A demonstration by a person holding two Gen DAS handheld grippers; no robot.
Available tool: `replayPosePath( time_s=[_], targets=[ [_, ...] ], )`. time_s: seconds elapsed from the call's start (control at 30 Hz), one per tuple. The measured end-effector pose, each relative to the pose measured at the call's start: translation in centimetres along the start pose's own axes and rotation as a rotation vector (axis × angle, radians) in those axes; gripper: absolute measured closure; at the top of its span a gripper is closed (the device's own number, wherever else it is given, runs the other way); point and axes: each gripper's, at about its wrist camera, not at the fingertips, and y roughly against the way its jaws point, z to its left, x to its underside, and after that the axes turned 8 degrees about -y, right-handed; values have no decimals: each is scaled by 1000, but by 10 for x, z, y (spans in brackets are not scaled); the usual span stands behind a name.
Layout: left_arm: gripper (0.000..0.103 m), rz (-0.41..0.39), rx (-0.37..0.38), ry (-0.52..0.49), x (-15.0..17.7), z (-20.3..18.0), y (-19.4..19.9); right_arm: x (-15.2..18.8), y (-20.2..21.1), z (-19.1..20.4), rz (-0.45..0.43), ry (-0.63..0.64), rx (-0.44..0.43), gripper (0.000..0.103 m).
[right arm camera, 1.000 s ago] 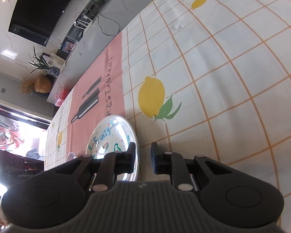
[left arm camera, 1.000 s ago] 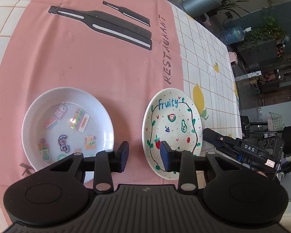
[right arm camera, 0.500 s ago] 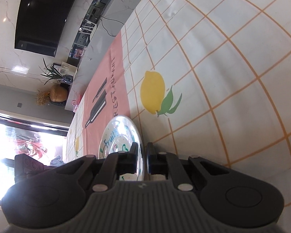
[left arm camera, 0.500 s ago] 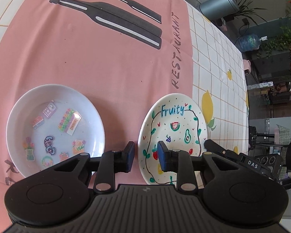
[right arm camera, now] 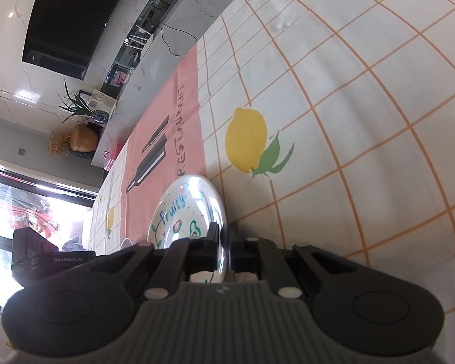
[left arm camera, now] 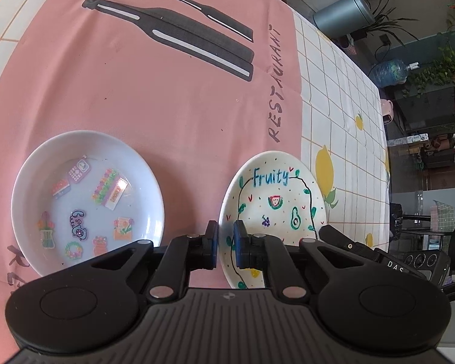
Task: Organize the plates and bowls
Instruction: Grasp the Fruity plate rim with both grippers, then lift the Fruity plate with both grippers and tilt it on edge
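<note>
Fruity plate (left arm camera: 276,200) sits on the tablecloth (left arm camera: 166,97), straddling the pink panel's edge – your left gripper (left arm camera: 226,244) pinches its near-left rim, your right gripper (right arm camera: 226,244) is clamped on the opposite rim. Sticker plate (left arm camera: 88,200) lies just beside it on the pink part – untouched.

Left claw (left arm camera: 225,244) pinches the Fruity plate (left arm camera: 276,209) rim beside sticker bowl (left arm camera: 86,200).
</note>
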Motion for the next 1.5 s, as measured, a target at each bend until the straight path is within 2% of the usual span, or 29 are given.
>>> replayPosePath(
  time_s=[0.13, 0.37, 0.53, 0.67, 0.77, 0.87, 1.07, 1.27, 1.4, 1.5],
  targets=[
    [94, -12, -16, -31, 2, -10, 5, -1, 4, -3, 1, -39, -8, 99],
    [94, -28, -46, -63, 14, -25, 22, 10, 18, 6, -24, -5, -28, 99],
    [94, -24, -48, -95, 34, -36, 40, 30, 34, 10, -32, 13, -37, 99],
    [92, -16, -79, -113, 53, -42, 51, 49, 54, 16, -40, 7, -68, 99],
    [92, -10, -83, -134, 64, -45, 57, 66, 60, 13, 3, -44, -83, 99],
    [92, 18, -80, -132, 76, -45, 58, 80, 60, 4, 36, -75, -62, 99],
    [91, 51, -113, -218, 96, -59, 54, 103, 78, -5, 39, -79, -77, 99],
    [91, 70, -149, -287, 101, -72, 47, 119, 88, -21, 58, -116, -73, 99],
    [89, 132, -175, -298, 95, -75, 36, 121, 90, -25, 52, -147, -70, 98],
    [86, 181, -223, -341, 95, -79, 25, 121, 87, -25, 66, -148, -67, 98]
  ],
)
